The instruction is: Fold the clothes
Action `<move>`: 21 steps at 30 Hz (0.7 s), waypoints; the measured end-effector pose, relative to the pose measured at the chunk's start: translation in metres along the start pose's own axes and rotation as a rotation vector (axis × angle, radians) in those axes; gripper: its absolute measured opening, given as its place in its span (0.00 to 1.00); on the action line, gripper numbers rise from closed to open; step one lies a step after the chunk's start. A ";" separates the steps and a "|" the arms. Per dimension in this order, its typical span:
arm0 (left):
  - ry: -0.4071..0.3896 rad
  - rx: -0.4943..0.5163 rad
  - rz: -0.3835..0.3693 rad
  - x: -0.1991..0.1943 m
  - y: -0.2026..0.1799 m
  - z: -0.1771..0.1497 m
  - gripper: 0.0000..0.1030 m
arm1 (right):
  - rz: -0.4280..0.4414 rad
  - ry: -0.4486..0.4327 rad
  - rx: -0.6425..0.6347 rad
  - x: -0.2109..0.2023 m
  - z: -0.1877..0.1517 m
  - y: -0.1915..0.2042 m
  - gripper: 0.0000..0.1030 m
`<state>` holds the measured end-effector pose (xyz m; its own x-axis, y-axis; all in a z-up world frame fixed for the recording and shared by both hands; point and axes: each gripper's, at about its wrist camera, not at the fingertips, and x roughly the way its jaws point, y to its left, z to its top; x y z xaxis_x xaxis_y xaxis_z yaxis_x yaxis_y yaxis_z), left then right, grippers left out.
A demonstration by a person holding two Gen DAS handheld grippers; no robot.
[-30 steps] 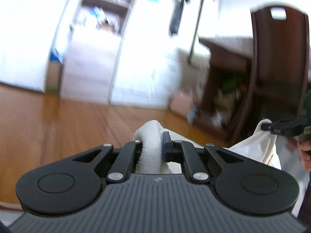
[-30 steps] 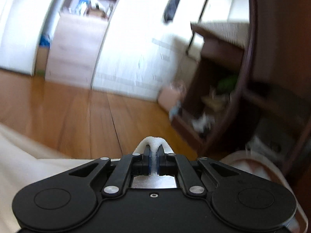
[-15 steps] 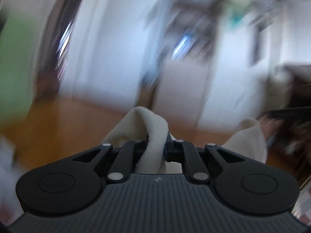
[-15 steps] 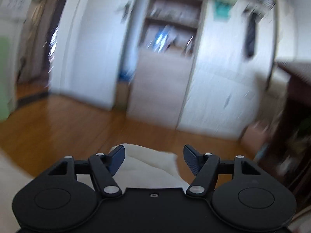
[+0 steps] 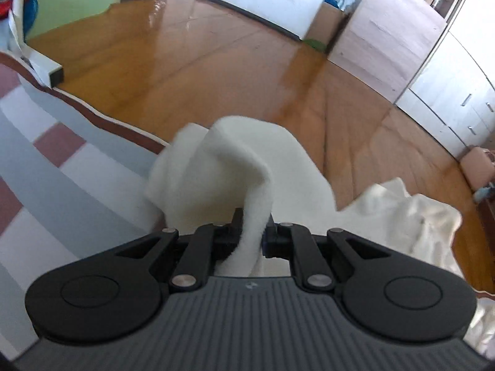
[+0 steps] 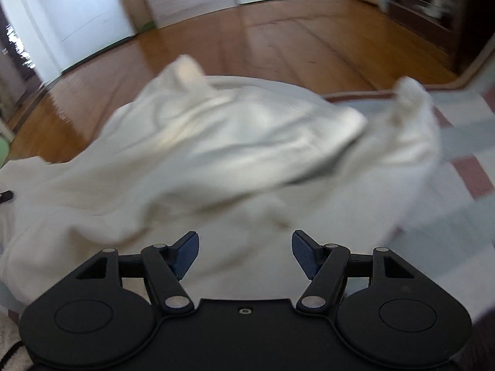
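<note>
The left gripper [image 5: 253,235] is clamped on a fold of the white garment [image 6: 235,142]; the right gripper [image 6: 246,255], jaws apart, hovers over the checked cloth [image 5: 71,185].

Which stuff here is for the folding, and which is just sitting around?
For the folding:
- cream garment
- left claw, pinching a fold of it
- right claw, open above it
- checked cover it lies on

Just sitting around:
- wooden floor
- white cabinets
- dark shelf unit
</note>
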<state>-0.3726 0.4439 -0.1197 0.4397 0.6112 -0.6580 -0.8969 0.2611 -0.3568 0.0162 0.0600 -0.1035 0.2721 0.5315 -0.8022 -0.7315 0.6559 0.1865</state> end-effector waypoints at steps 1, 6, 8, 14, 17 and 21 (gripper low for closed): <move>-0.004 0.002 -0.004 -0.002 -0.001 0.000 0.10 | -0.007 0.005 0.031 -0.002 -0.006 -0.009 0.69; 0.025 -0.119 -0.062 -0.003 0.010 -0.003 0.13 | -0.039 0.028 0.129 -0.005 -0.013 -0.035 0.69; 0.055 -0.170 -0.071 0.000 0.020 -0.006 0.15 | -0.039 0.037 0.170 -0.002 -0.014 -0.046 0.69; 0.128 -0.206 -0.139 0.023 0.027 -0.011 0.40 | 0.064 0.057 0.341 0.025 -0.017 -0.069 0.69; 0.148 -0.228 -0.146 0.028 0.028 -0.015 0.46 | 0.102 0.072 0.392 0.046 -0.012 -0.076 0.65; 0.155 -0.133 -0.087 0.032 0.011 -0.021 0.49 | 0.036 -0.042 0.120 0.029 0.024 -0.057 0.13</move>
<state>-0.3673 0.4508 -0.1581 0.5261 0.4662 -0.7112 -0.8459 0.2008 -0.4941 0.0804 0.0511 -0.1241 0.2748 0.5757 -0.7701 -0.6615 0.6945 0.2831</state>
